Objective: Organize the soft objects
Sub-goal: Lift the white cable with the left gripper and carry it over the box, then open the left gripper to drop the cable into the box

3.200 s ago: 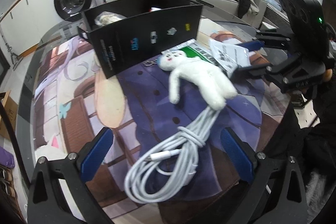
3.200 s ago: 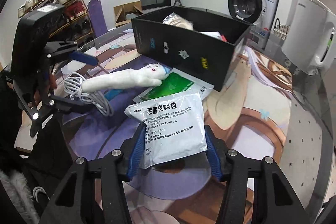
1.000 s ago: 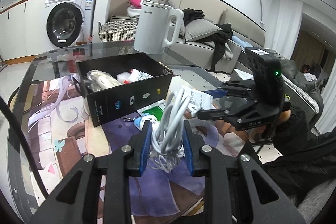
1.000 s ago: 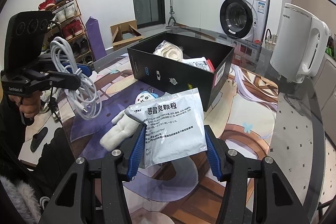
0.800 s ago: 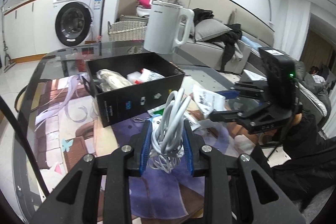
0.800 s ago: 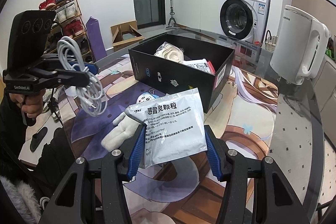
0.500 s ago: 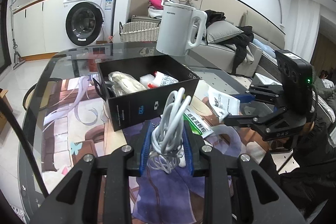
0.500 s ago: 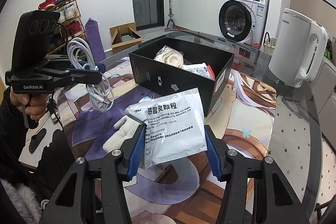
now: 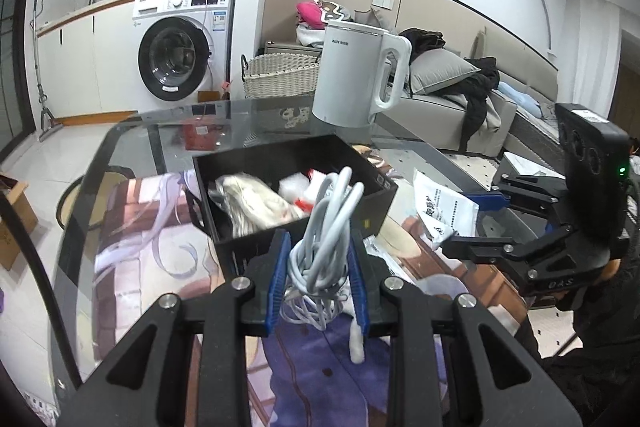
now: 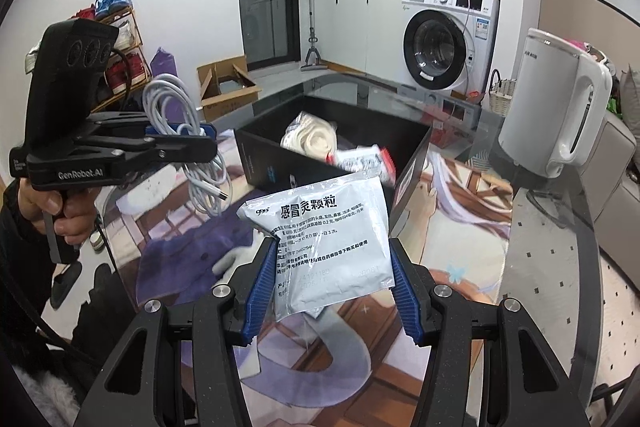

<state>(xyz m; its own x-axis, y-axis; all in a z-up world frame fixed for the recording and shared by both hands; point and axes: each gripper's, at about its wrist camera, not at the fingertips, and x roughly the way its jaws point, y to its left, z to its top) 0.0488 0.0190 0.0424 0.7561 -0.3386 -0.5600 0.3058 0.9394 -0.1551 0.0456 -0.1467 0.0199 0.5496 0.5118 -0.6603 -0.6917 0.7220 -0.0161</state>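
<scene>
White plush toy (image 10: 236, 257) mostly hidden behind sachet (image 10: 326, 245), box (image 9: 292, 163) contents blurred

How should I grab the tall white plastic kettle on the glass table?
Grip the tall white plastic kettle by its looped handle, coming from the grey sofa side: it stands upright, its body looks wide and smooth, and the handle sticks out that way.

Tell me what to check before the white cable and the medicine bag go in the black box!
1. Left gripper shut on the coiled white cable: ok.
2. Right gripper shut on the white printed medicine pouch: ok.
3. Open black cardboard box has free room inside: cannot tell; a cream bundle and packets fill part of it.
4. Cable above the box opening: not ok, short of the near wall.
5. White plush doll clear of the box: ok, lying on the mat.
</scene>
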